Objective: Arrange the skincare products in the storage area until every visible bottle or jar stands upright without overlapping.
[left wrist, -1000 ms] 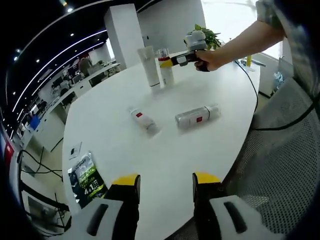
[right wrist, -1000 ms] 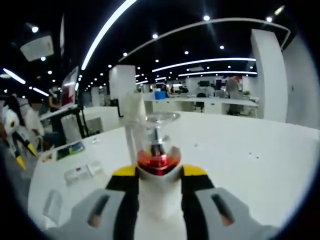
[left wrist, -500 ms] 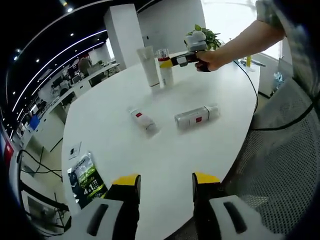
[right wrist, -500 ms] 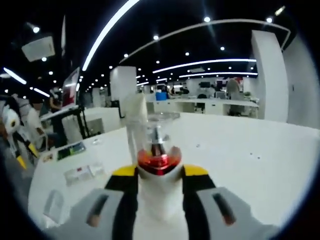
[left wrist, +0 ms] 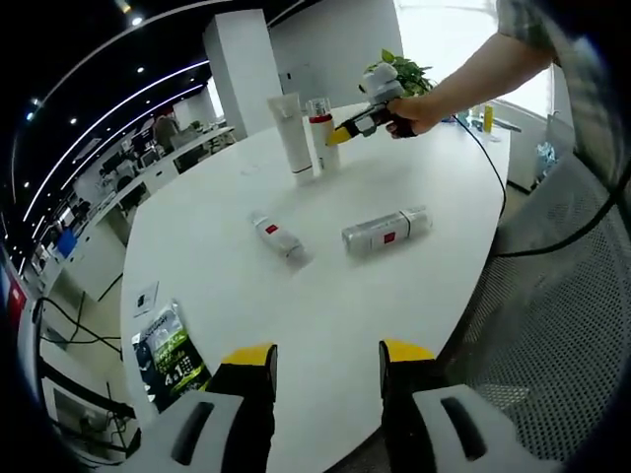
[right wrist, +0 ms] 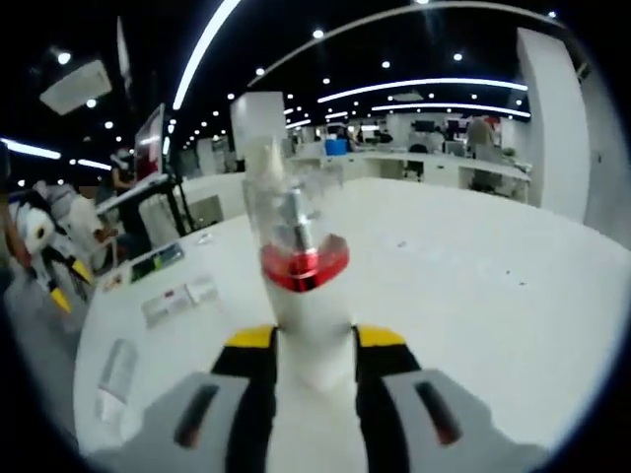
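Observation:
A white pump bottle (right wrist: 301,286) with a red band and clear cap stands upright at the far side of the white table (left wrist: 325,296). My right gripper (right wrist: 315,340) is shut on its lower body. The left gripper view shows that bottle (left wrist: 319,133) beside a standing white tube (left wrist: 293,138), with the right gripper (left wrist: 340,133) held by a person's hand (left wrist: 409,113). A small bottle (left wrist: 278,236) and a larger clear bottle (left wrist: 385,230) lie on their sides mid-table. My left gripper (left wrist: 327,360) hangs open over the near edge, holding nothing.
A green and black packet (left wrist: 170,350) lies near the table's left edge, with a small card (left wrist: 148,294) beyond it. A potted plant (left wrist: 404,69) stands past the far edge. A black cable (left wrist: 493,168) crosses the right side. Mesh flooring (left wrist: 552,325) lies right of the table.
The right gripper has tilted and slid lower on the pump bottle, so the bottle sits higher in its view. The left gripper and the lying bottles have not moved.

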The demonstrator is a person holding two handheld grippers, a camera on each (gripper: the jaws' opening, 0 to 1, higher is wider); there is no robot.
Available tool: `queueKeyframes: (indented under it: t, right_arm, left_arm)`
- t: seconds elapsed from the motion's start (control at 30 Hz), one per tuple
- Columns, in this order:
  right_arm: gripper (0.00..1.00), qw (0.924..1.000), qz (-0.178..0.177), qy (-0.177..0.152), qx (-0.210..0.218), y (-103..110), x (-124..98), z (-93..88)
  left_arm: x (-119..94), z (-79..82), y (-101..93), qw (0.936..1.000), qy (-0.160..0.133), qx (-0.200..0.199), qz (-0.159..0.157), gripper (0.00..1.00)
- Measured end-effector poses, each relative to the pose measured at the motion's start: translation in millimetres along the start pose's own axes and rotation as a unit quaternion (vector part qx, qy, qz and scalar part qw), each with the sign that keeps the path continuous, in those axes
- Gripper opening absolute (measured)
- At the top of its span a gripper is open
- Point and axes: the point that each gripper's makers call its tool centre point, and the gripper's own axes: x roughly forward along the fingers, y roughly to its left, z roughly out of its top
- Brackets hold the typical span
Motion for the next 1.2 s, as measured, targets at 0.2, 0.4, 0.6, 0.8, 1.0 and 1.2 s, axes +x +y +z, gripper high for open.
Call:
queueKeyframes:
  t: [0.2, 0.4, 0.6, 0.8, 1.0, 1.2]
  right_arm:
    - [0.28, 1.0000, -0.002, 0.006, -0.004, 3, 6, -1.1]
    - [0.28, 0.9999, -0.007, 0.010, -0.011, 1, 11, 1.5]
    - [0.28, 0.9999, -0.010, 0.010, -0.010, 1, 16, 3.5]
    - [0.28, 0.9999, -0.007, 0.011, -0.010, 2, 20, 5.1]
    - [0.29, 0.9999, -0.006, 0.011, -0.008, 1, 20, 4.9]
    - [0.34, 0.9987, -0.029, 0.000, 0.042, 3, 9, 6.9]
  left_arm:
    - [-1, 0.5, 1.3, 1.0000, -0.002, 0.001, 0.003, 0.42]
    - [-1, 0.8, 2.0, 1.0000, -0.003, 0.001, 0.005, 0.42]
    - [-1, -0.1, 3.2, 1.0000, -0.002, 0.002, 0.008, 0.42]
    - [-1, -1.2, 4.1, 0.9999, 0.000, 0.003, 0.010, 0.42]
    - [-1, -1.6, 4.7, 0.9999, 0.001, 0.003, 0.013, 0.42]
    - [-2, -1.4, 6.4, 0.9999, 0.000, 0.002, 0.016, 0.42]
